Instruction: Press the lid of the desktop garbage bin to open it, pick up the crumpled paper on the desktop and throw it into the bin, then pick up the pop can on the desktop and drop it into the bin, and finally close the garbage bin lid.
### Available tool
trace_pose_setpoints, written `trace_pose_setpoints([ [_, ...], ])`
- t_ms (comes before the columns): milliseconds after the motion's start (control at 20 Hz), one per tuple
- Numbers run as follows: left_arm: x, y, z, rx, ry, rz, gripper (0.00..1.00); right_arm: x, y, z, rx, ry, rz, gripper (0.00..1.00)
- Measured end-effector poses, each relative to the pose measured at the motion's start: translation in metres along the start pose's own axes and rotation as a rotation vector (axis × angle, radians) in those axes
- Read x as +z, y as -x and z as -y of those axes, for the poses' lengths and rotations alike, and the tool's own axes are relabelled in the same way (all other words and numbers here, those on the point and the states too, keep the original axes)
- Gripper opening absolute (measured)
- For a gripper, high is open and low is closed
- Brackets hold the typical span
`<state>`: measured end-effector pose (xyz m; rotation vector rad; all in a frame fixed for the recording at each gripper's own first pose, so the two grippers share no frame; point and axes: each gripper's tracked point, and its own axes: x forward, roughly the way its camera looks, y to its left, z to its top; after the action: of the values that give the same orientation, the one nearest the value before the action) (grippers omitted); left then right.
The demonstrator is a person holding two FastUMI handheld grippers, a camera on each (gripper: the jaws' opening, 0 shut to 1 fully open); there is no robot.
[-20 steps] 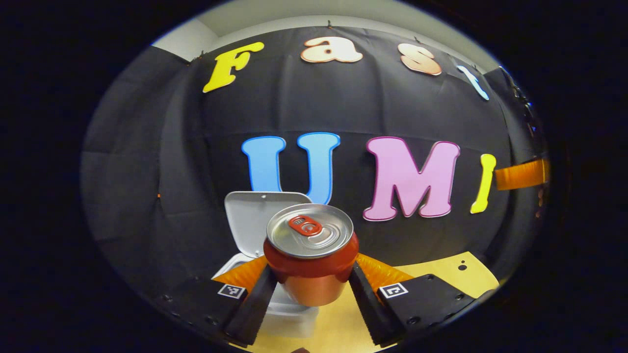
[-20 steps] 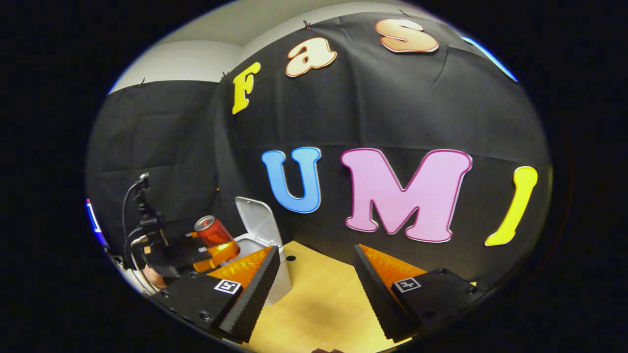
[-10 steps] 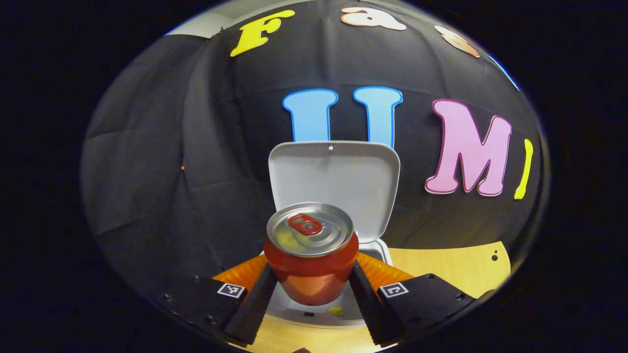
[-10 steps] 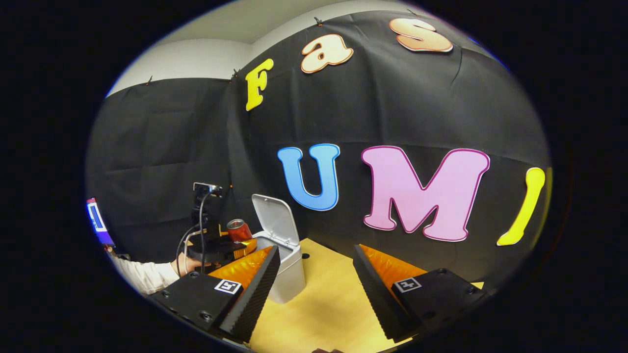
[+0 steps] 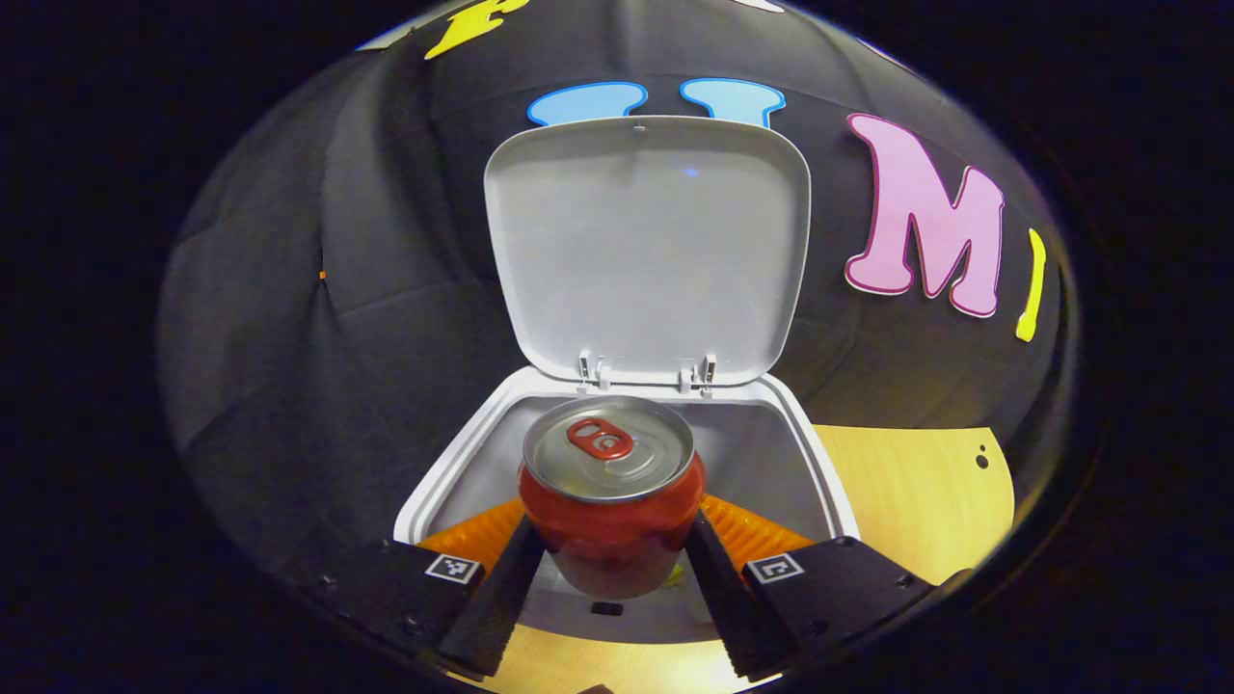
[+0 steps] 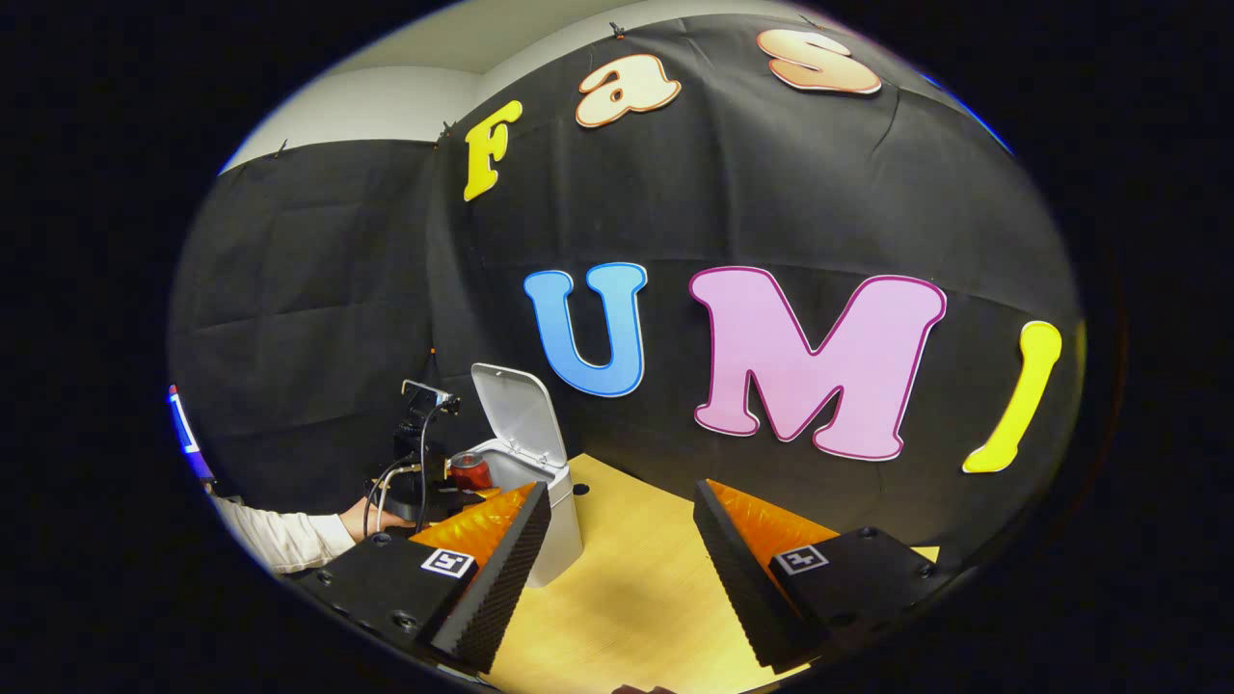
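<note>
A red pop can with a silver top stands upright between the fingers of my left gripper, which is shut on it. The can hangs over the mouth of the white garbage bin; the bin's lid stands upright behind it. A small yellowish bit shows low inside the bin by the can. In the right gripper view the bin sits at the left with its lid up, and the can and the left gripper are at its rim. My right gripper is open, with nothing between its fingers, above the wooden desktop.
A person's hand and white sleeve hold the left gripper at the far left of the right gripper view. The desktop runs to the right of the bin, with small holes in it. Black cloth walls stand close behind the bin.
My left gripper has carried the can forward and down toward the bin; the open lid now looms large behind it. The right gripper has barely shifted and stays open.
</note>
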<state>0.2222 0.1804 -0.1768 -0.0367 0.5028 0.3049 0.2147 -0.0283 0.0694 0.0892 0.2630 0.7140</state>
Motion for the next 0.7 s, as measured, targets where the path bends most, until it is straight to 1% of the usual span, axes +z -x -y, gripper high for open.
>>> trace_pose_setpoints([
  [50, 0.001, -0.003, 0.0, 0.002, -0.005, -0.003, 0.85, 0.002, 0.001, -0.002, 0.0, -0.005, 0.005, 0.96],
  [100, 0.001, -0.009, -0.004, 0.023, -0.017, -0.002, 0.85, 0.004, 0.001, -0.002, -0.006, -0.007, 0.01, 0.96],
  [150, 0.001, -0.015, -0.006, 0.028, -0.022, 0.002, 0.85, 0.005, 0.002, -0.002, -0.014, -0.004, 0.013, 0.96],
  [250, 0.003, -0.019, -0.004, 0.015, -0.041, 0.0, 0.85, 0.001, 0.005, 0.001, -0.037, 0.009, 0.005, 0.96],
  [300, 0.002, -0.022, -0.003, 0.008, -0.055, -0.006, 0.85, 0.0, 0.006, 0.002, -0.049, 0.016, 0.0, 1.0],
  [350, 0.005, -0.026, -0.001, 0.01, -0.073, 0.003, 0.85, -0.001, 0.007, 0.003, -0.06, 0.019, -0.001, 0.96],
  [400, 0.005, -0.034, 0.0, 0.014, -0.083, -0.005, 0.85, -0.002, 0.008, 0.003, -0.068, 0.015, -0.004, 0.96],
  [450, 0.003, -0.034, 0.005, -0.005, -0.073, -0.022, 0.85, -0.002, 0.008, 0.002, -0.071, 0.008, -0.004, 0.96],
  [500, 0.003, -0.034, 0.012, -0.04, -0.056, -0.023, 0.85, -0.001, 0.007, 0.003, -0.08, 0.003, -0.004, 0.96],
  [550, 0.004, -0.034, 0.017, -0.055, -0.051, -0.025, 0.86, -0.001, 0.008, 0.004, -0.088, 0.0, -0.003, 0.96],
  [700, 0.01, -0.035, 0.017, -0.061, -0.079, -0.013, 0.88, 0.002, 0.009, 0.003, -0.1, -0.003, 0.008, 0.96],
])
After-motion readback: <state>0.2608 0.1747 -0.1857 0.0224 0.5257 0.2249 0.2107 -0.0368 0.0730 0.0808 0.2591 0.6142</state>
